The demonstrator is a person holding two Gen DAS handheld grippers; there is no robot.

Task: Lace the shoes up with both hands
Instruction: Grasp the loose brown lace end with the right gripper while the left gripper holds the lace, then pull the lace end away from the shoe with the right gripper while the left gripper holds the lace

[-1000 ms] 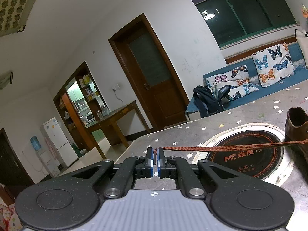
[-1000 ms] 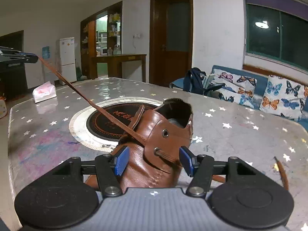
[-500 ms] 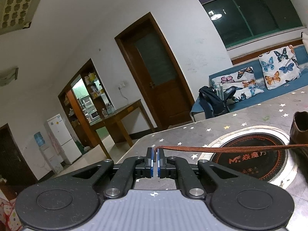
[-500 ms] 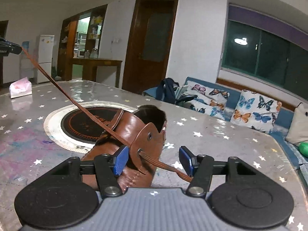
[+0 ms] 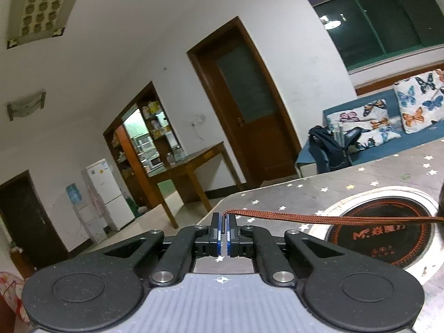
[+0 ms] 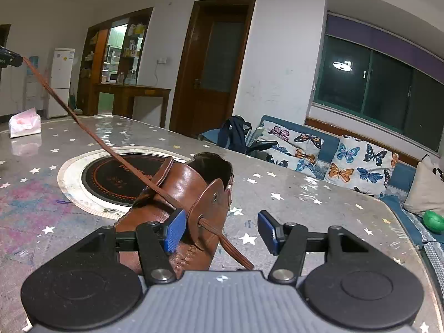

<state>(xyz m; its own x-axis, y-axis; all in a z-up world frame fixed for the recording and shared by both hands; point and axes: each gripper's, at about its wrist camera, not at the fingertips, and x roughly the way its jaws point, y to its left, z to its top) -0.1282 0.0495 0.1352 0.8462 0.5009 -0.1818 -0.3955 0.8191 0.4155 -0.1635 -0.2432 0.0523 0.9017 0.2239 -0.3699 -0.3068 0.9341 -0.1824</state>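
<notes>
While your left gripper (image 5: 223, 229) pinches the end of the woven brown lace (image 5: 327, 218) between its closed blue pads, the lace runs taut to the right edge of that frame. In the right wrist view it comes down from the upper left, crosses the tongue of the brown leather shoe (image 6: 177, 199) at lower centre, and passes out through an eyelet on the near flap. Your right gripper (image 6: 220, 231) stands open and grips nothing; its left pad is just beside the flap, and the loose lace end lies between the fingers. The shoe's glossy, stitched leather sits on the star-speckled table (image 6: 319, 202), partly covering the round black inset burner (image 6: 111, 177). A pink tissue pack (image 6: 24, 122) lies at the far left.
</notes>
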